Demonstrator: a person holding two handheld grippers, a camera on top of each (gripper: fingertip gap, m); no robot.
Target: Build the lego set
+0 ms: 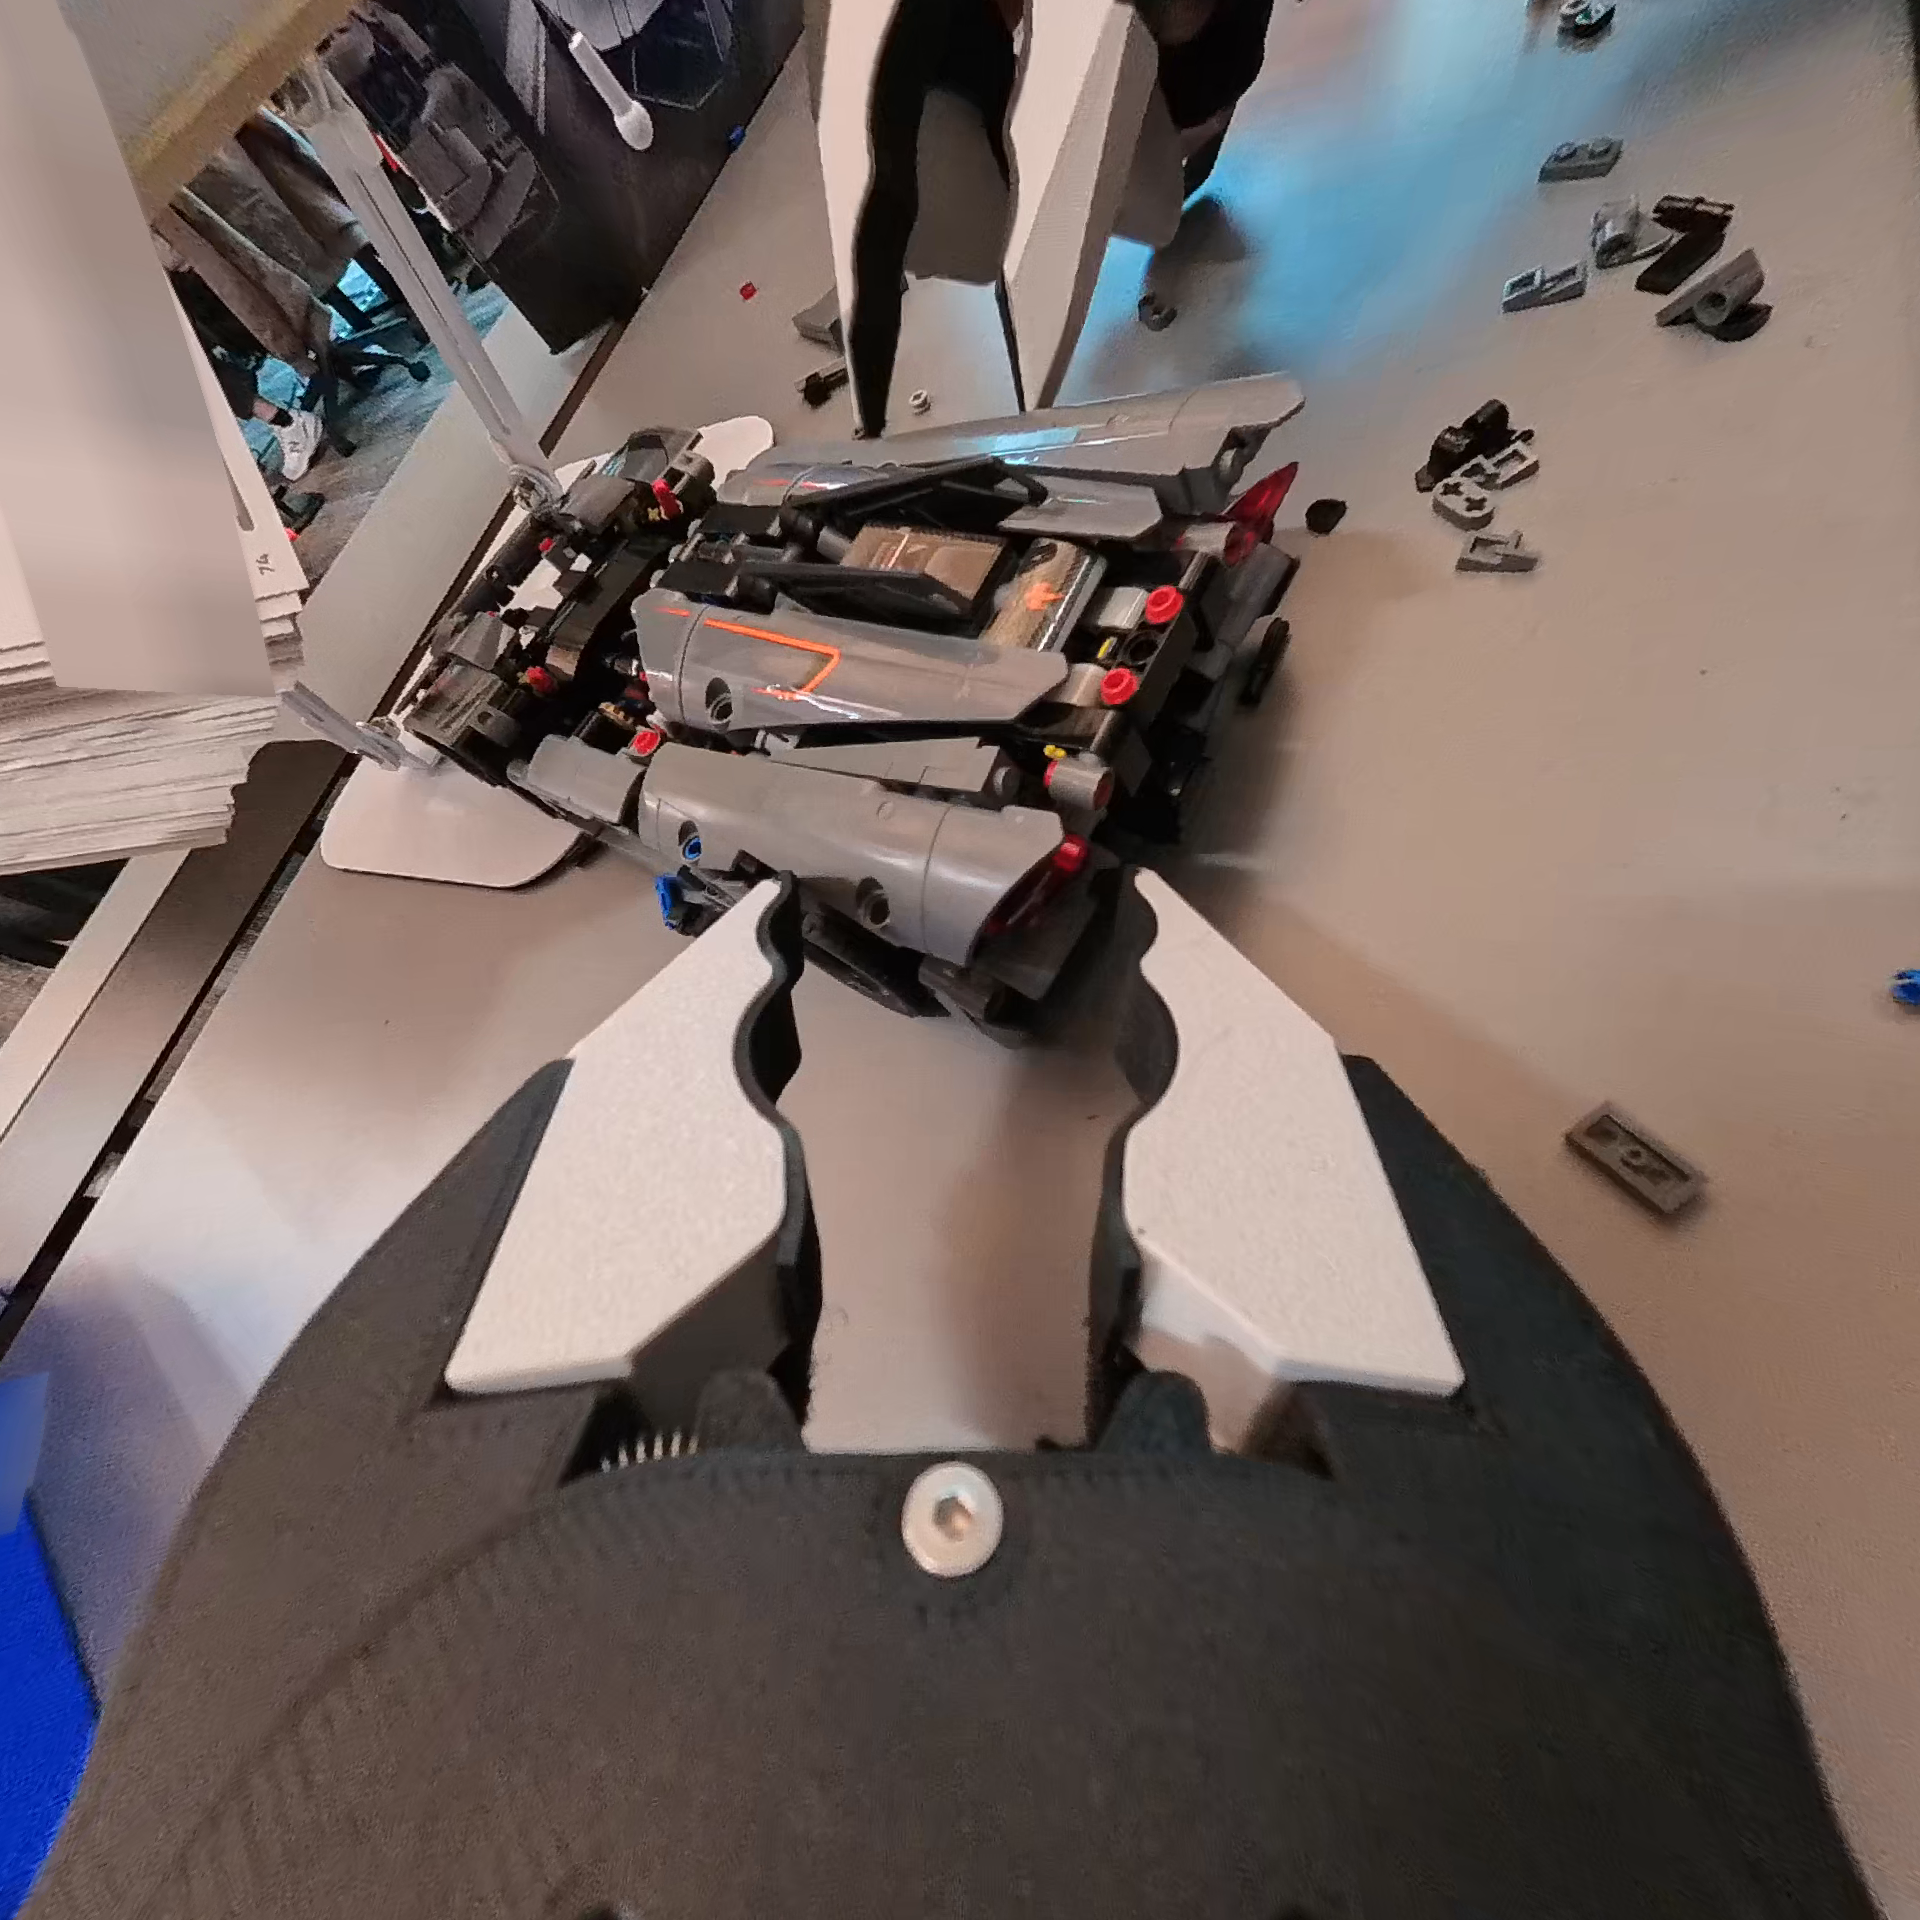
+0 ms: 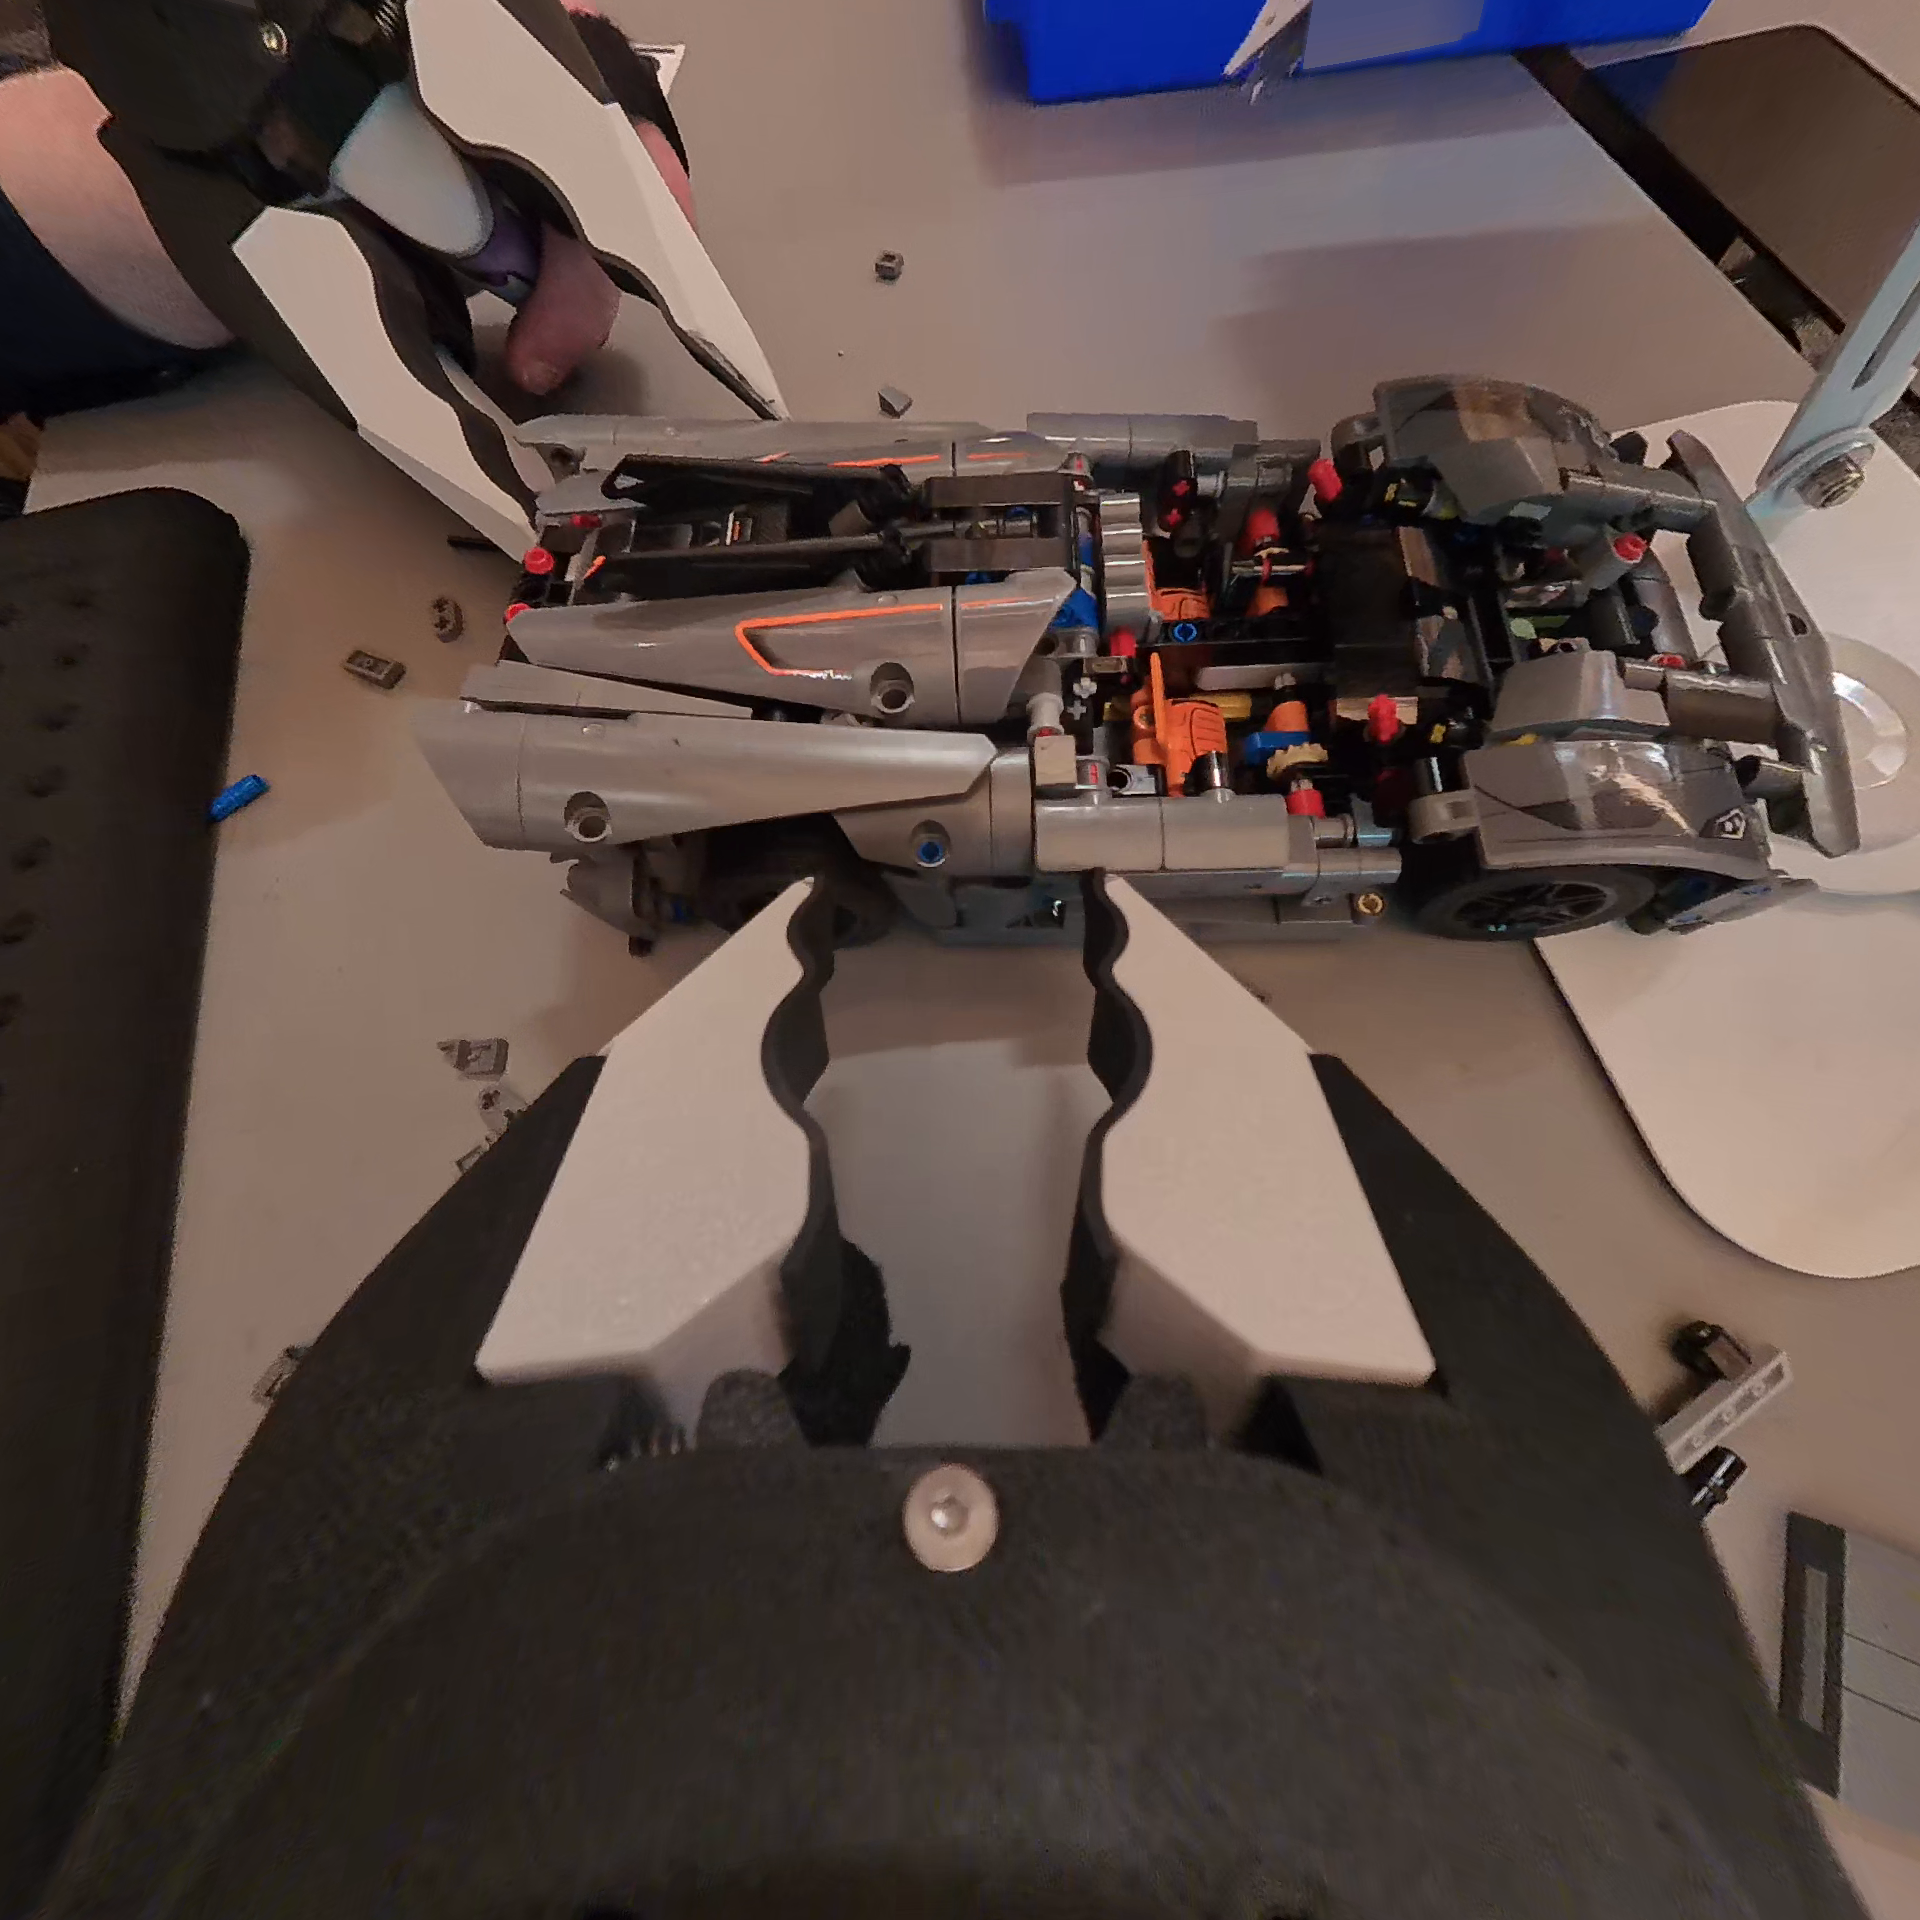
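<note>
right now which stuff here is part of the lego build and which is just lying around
Part of the job:
- grey lego car
- loose grey and black pieces
- flat grey plate
- small blue pin
- left gripper, open at the car's rear end
- right gripper, open at the car's side

Just lying about:
- blue bin
- black mat
- stack of paper
- white stand base

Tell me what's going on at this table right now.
A person is building a grey Lego car with a hand-held gripper in each hand. The left hand-held gripper is open at one end of the car, and the right hand-held gripper is open against its long side, so neither holds a piece. The car lies on the table, part-built, its coloured insides still exposed. Loose grey and black pieces are scattered around it.
</note>
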